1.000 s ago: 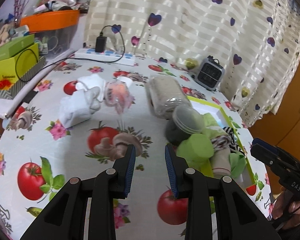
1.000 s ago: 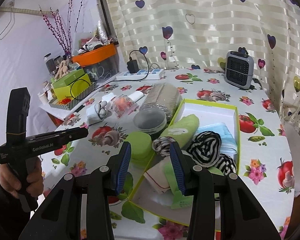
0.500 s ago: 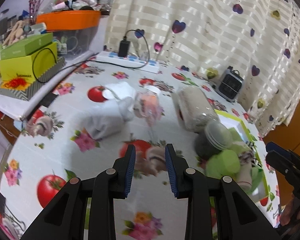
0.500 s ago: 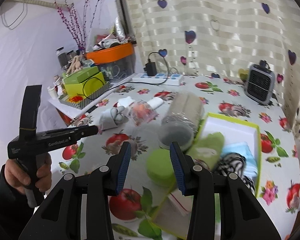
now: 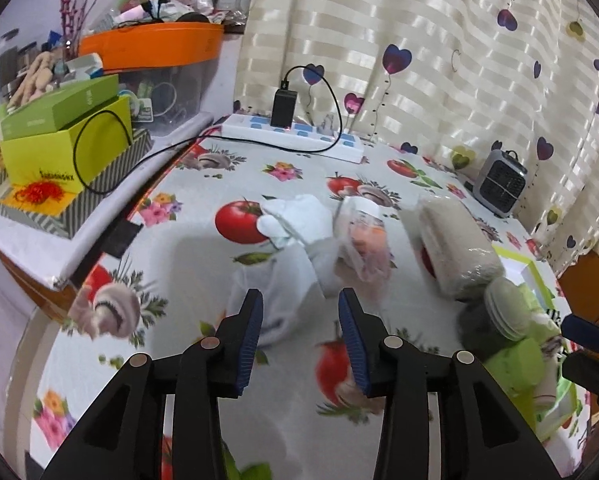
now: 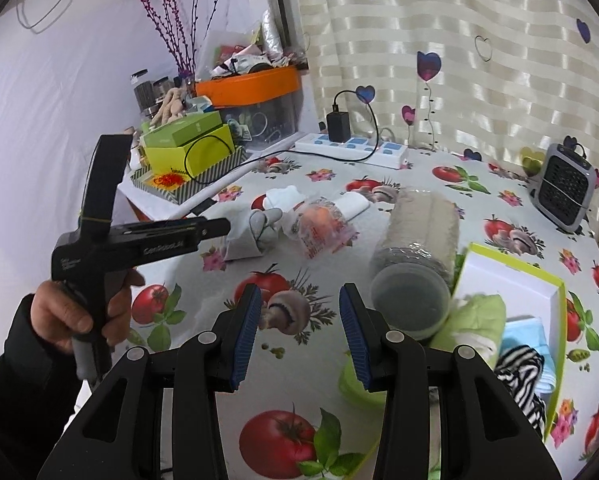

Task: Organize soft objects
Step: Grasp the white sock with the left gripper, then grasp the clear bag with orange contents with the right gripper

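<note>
The white glove (image 5: pixel 295 236) is the landmark here. It lies crumpled on the bench (image 5: pixel 187 264), a tomato-and-mushroom printed cloth, with its cuff end toward the camera of the left wrist view and its paler finger end pointing away toward the power strip (image 5: pixel 295 136). Its long axis runs roughly along the line the left gripper (image 5: pixel 300 332) points, a little skewed to the left.

The left gripper is just short of the glove's near end, and its fingers (image 5: pixel 251 336) have just been opening; they stand apart with only the glove's near edge and bare cloth showing in the gap, pressing on nothing. The glove lies straight ahead of them and slightly beyond.

Touching the glove on its right side is a clear bag with something orange inside (image 5: pixel 363 240). Further right of that lies a beige roll in plastic wrap (image 5: pixel 455 248), and beyond it the green-rimmed box (image 6: pixel 555 320) that already holds striped and green fabric pieces.

The right gripper (image 6: pixel 299 332) hangs well apart from the glove, nearer the box, its fingers spread wide and empty over a mushroom print.

My reading: the left hand is clearly the nearer one, and the coming move turns on closing across the glove's narrow width rather than along its length.
</note>
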Tool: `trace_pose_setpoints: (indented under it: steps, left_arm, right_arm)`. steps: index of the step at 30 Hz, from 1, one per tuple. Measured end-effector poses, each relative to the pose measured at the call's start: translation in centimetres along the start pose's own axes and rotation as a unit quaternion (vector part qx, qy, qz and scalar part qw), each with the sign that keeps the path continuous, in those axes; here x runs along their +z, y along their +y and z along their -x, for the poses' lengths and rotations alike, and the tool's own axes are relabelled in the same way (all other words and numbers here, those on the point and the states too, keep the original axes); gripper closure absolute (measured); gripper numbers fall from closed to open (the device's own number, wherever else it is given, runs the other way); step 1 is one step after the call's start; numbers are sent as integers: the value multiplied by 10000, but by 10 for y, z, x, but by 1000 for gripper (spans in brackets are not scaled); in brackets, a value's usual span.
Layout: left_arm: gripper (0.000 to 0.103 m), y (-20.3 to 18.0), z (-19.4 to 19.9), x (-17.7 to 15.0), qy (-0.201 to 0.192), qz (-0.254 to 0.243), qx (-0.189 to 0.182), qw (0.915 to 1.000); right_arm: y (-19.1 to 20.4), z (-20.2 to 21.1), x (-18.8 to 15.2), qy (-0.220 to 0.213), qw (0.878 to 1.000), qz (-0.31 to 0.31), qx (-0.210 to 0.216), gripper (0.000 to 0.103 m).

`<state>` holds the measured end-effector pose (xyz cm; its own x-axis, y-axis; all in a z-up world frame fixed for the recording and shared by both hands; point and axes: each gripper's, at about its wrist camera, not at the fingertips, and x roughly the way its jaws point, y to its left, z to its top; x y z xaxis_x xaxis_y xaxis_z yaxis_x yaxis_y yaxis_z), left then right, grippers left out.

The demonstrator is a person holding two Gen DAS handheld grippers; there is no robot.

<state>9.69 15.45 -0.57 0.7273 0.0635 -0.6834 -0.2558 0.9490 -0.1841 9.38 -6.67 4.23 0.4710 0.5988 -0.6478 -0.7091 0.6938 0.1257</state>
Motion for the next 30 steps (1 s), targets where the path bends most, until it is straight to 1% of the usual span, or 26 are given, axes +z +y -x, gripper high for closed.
trace_pose_setpoints:
  steps: [7,10,13,18,22,25,30]
  left_arm:
    - [61,11,-23,19,-78,-165,-56,9998]
    - [61,14,-39,25,29,-215,-177,9996]
    - [60,14,-55,24,256,-296,-285,9988]
    - [59,10,-52,12,306,-474,-479,9973]
    - [58,9,-48,8,302,-600,-580,9960]
    - [57,9,-48,7,278,-680,-633,9953]
    - [54,10,-51,5,264,-776,-677,9943]
  right_arm:
    - [6,-18,6,136,9999,56,29,61]
    - [9,-26,10,192,9998,89,31,61]
    - [10,-35,15,239,9996,138,6,61]
    - [8,-57,29,383,9992,119,-59,61]
    - [6,-87,46,662,9978,73,-76,61]
    - [6,-108,59,933,9955,53,-158,61]
    - [4,-141,73,1258,9917,-107,-263,61]
